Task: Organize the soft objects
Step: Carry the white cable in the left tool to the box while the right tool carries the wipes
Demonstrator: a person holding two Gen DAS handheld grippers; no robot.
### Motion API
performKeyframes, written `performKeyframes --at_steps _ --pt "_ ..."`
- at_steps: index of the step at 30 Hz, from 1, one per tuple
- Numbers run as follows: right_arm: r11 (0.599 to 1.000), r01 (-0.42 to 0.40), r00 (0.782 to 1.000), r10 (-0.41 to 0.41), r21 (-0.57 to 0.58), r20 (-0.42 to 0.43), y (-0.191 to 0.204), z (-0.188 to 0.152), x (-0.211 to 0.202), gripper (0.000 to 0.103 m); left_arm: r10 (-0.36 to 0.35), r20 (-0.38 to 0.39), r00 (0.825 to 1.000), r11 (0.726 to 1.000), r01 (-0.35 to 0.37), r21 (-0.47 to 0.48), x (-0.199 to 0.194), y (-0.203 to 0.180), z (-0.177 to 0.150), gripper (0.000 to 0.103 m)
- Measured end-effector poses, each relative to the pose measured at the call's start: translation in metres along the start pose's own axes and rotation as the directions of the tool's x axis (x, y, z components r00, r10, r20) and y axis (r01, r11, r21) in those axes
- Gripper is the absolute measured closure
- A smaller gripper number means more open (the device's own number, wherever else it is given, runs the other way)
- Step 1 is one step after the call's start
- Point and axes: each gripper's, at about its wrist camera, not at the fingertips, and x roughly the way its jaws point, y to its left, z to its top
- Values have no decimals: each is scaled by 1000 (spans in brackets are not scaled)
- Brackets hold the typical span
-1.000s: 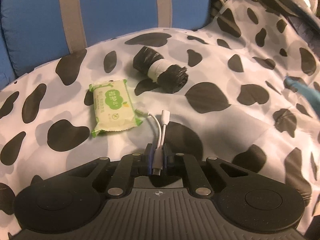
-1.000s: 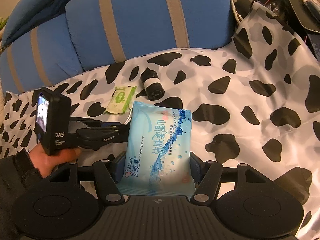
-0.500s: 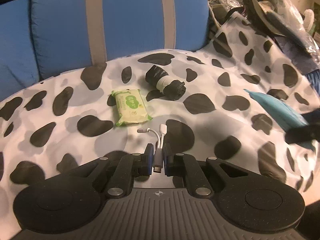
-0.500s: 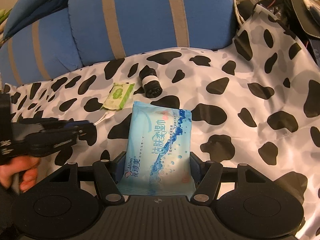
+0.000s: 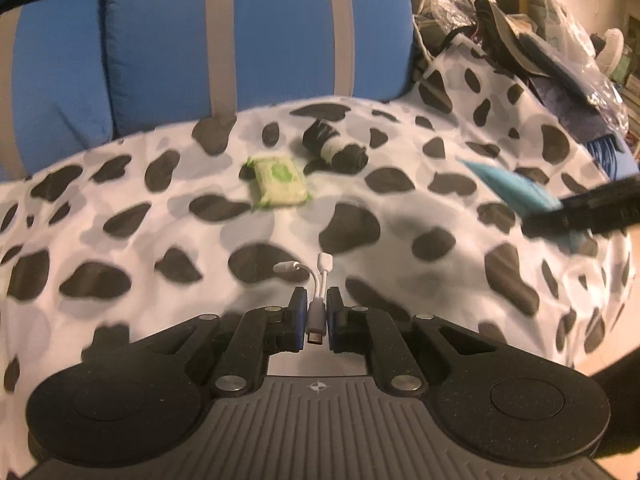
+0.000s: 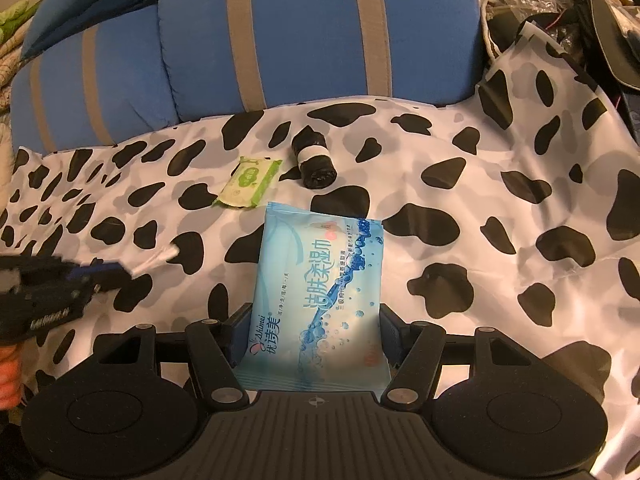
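Note:
My left gripper is shut on the plug of a white split adapter cable, whose two short leads stick out ahead over the cow-print cloth. My right gripper is shut on a light blue wet-wipes pack, held by its two long sides with the printed face up. A small green wipes pack and a black roll with a white band lie side by side further back on the cloth. In the right wrist view the left gripper shows blurred at the left edge.
Blue cushions with grey stripes rise behind the cloth. A heap of dark bags and clutter fills the back right. The blue pack in the right gripper shows at the right of the left wrist view.
My left gripper has pulled back and up from the green pack and black roll, carrying the white cable; they look smaller and farther now. The right gripper with the blue pack has stayed put.

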Motion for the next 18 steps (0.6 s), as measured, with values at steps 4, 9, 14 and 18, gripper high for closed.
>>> performKeyframes --at_steps 4,9,14,18 --pt "1000 7 1000 -7 -12 -1 11 -6 -2 37 -1 -34 999 1000 2 17 -11 1 -21 92" --pt "1000 -12 1000 12 -20 27 26 -11 -12 37 2 -27 1000 1000 -1 18 -30 0 -35 92" --pt "999 -24 999 25 -41 33 37 -22 -21 37 -5 19 1000 1000 5 3 -54 -11 -38 92" --pt "998 -31 999 33 -50 30 41 -33 -29 37 -8 46 999 1000 8 -5 -70 -20 -41 92"
